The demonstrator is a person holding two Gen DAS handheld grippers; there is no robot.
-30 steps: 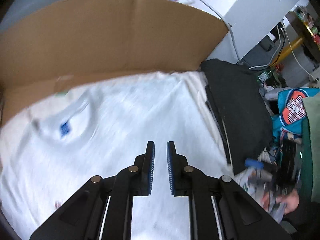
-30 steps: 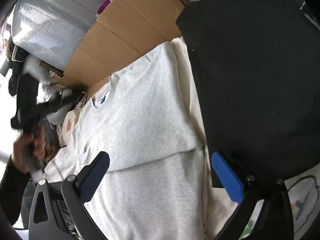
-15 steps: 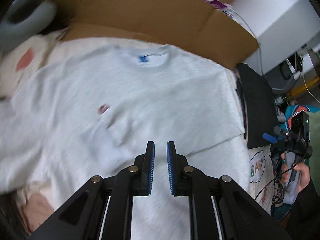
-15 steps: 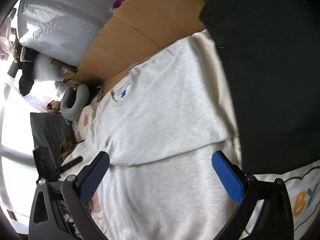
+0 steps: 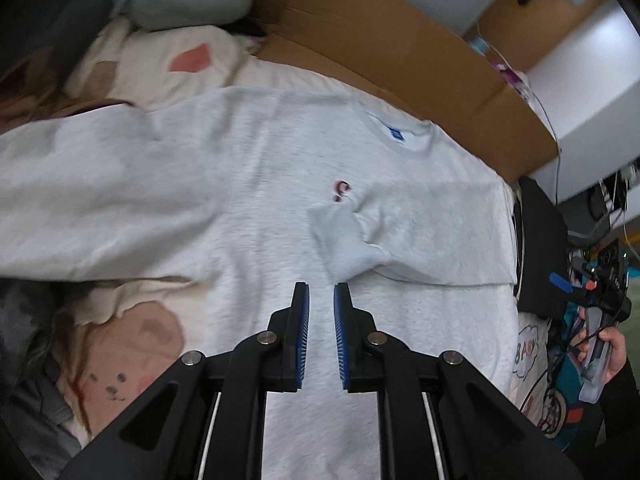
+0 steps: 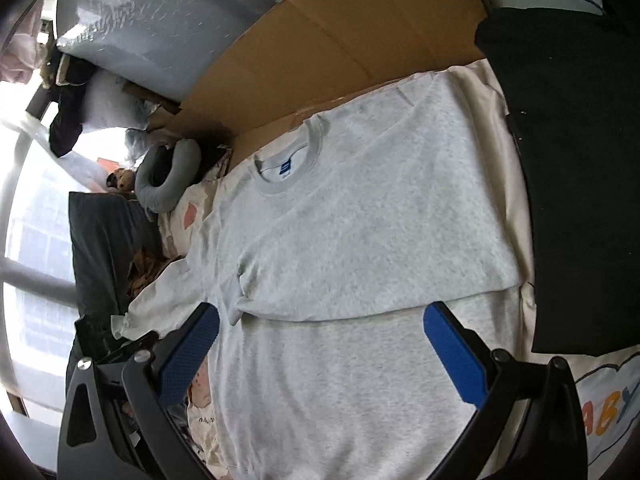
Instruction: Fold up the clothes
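A light grey sweatshirt [image 5: 248,184] lies flat on the bed, its collar with a blue label [image 5: 394,134] toward the cardboard. Its right side is folded inward, and that sleeve's cuff [image 5: 344,240] rests mid-chest. The other sleeve [image 5: 80,200] stretches out flat to the left. My left gripper [image 5: 320,308] hovers over the lower chest just below the cuff, shut with nothing between its pads. In the right wrist view my right gripper [image 6: 320,320] hangs open and empty above the sweatshirt [image 6: 360,220], at the fold's lower edge. A hand [image 5: 608,348] holds that gripper at the bed's right side.
A brown cardboard sheet [image 5: 400,52] stands along the far side of the bed. A black garment [image 6: 580,160] lies right of the sweatshirt. A grey neck pillow [image 6: 168,176] sits at the far left corner. A cream printed blanket [image 5: 132,340] covers the bed.
My left gripper has swept across the sweatshirt toward its left side and rolled, staying shut. The right gripper has drawn back and up a little, still open.
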